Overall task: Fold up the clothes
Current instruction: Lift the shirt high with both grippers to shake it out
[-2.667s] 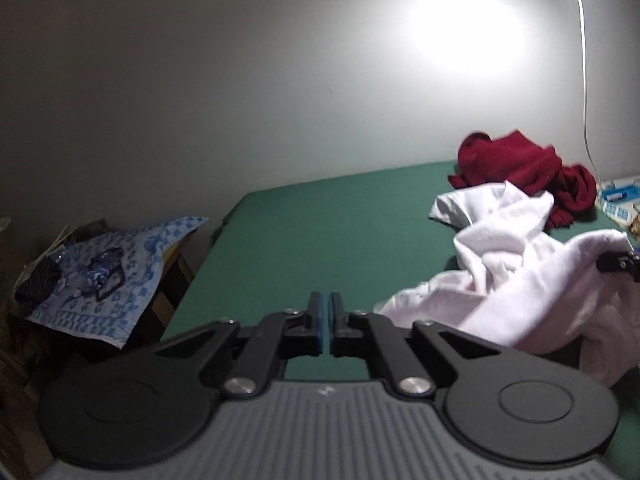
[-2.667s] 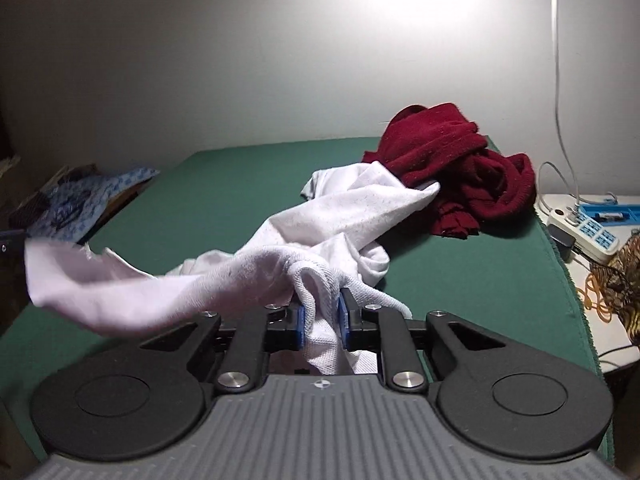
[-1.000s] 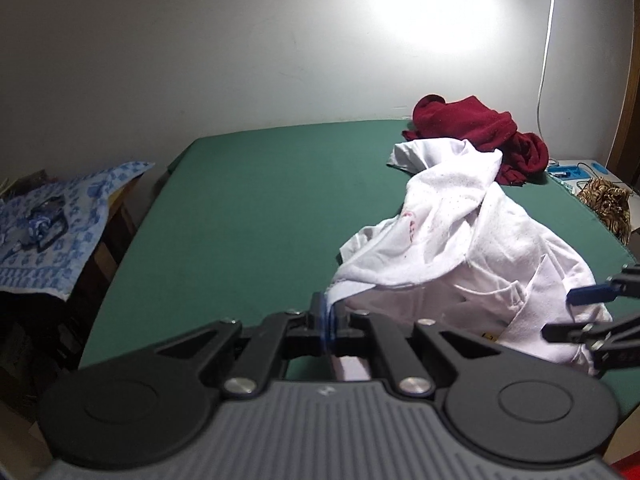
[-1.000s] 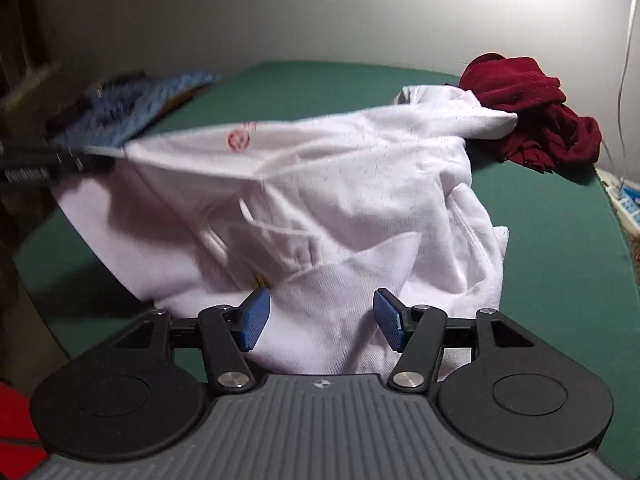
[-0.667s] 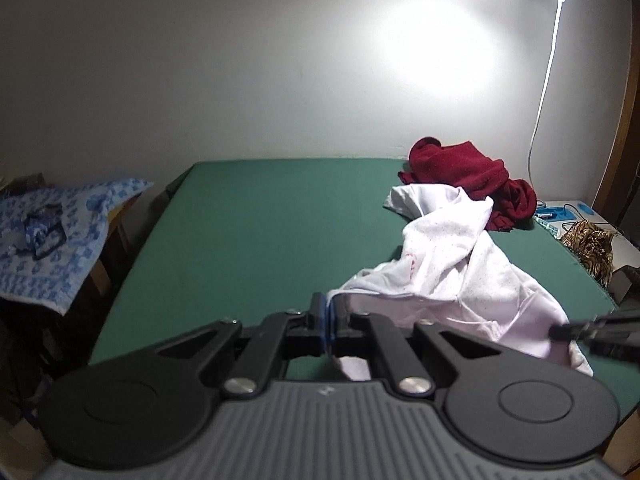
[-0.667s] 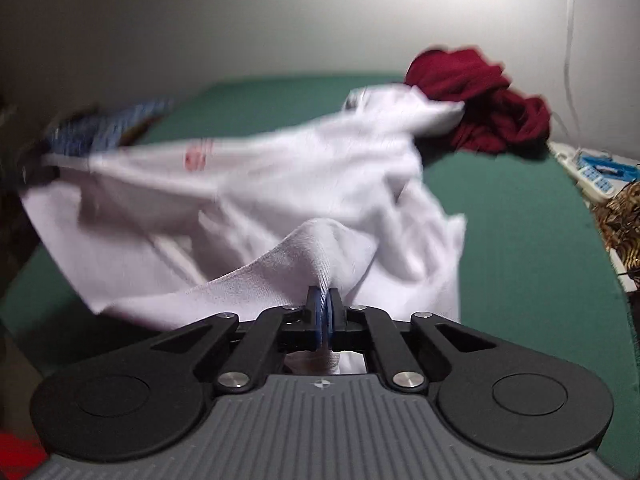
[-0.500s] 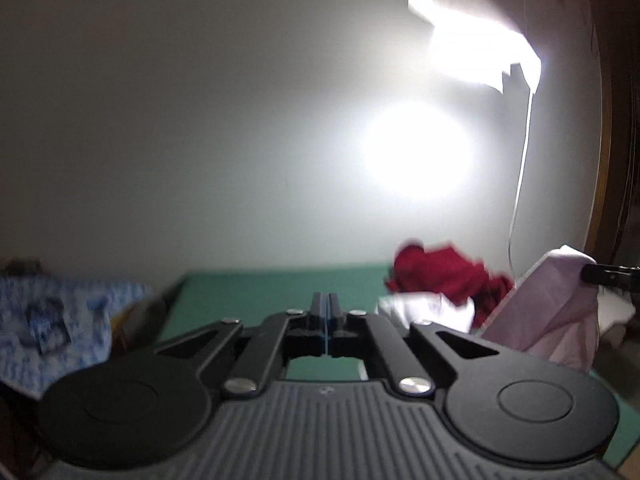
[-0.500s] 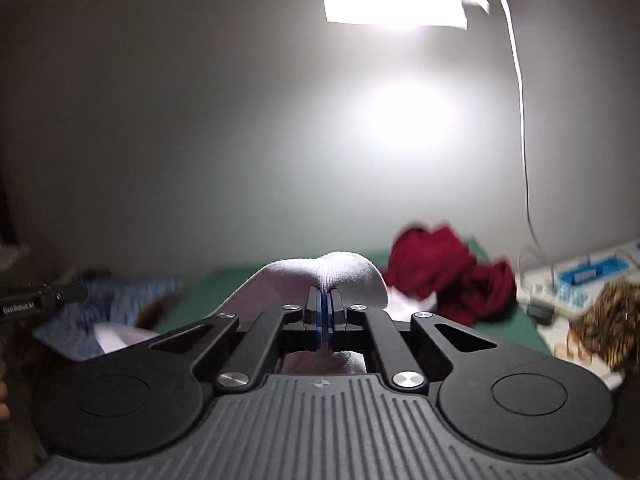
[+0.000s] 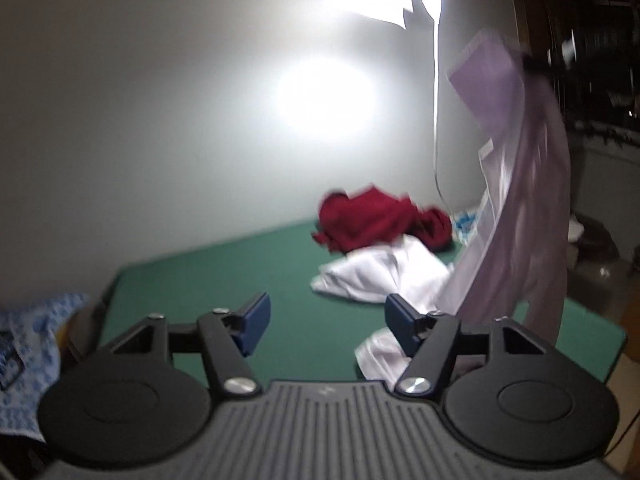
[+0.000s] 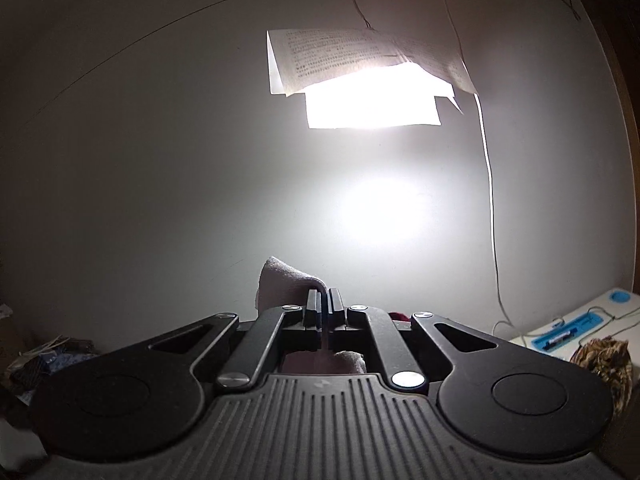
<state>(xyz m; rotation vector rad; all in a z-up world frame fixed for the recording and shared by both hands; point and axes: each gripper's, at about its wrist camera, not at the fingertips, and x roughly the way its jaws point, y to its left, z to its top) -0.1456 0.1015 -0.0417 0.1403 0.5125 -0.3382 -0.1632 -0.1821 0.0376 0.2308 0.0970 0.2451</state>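
Note:
A white garment [image 9: 516,200] hangs in the air at the right of the left wrist view, its lower end trailing on the green table [image 9: 224,292]. My right gripper [image 10: 324,300] is shut on a fold of this white garment [image 10: 280,280], held high and pointing level at the wall. It shows in the left wrist view as a dark blur [image 9: 536,64] at the top of the hanging cloth. My left gripper [image 9: 326,316] is over the table with its jaws opening and nothing between them. A dark red garment [image 9: 380,220] lies bunched at the table's far edge.
A blue patterned cloth [image 9: 24,344] lies on something left of the table. A bright lamp shaded with paper [image 10: 360,80] is on the wall, its cord [image 10: 490,200] hanging down. A power strip [image 10: 572,328] and a brown bundle [image 10: 604,360] sit at the right.
My left gripper has let go of the white garment's edge and its jaws have opened. My right gripper closed on the garment and lifted it high, so the cloth now hangs from it.

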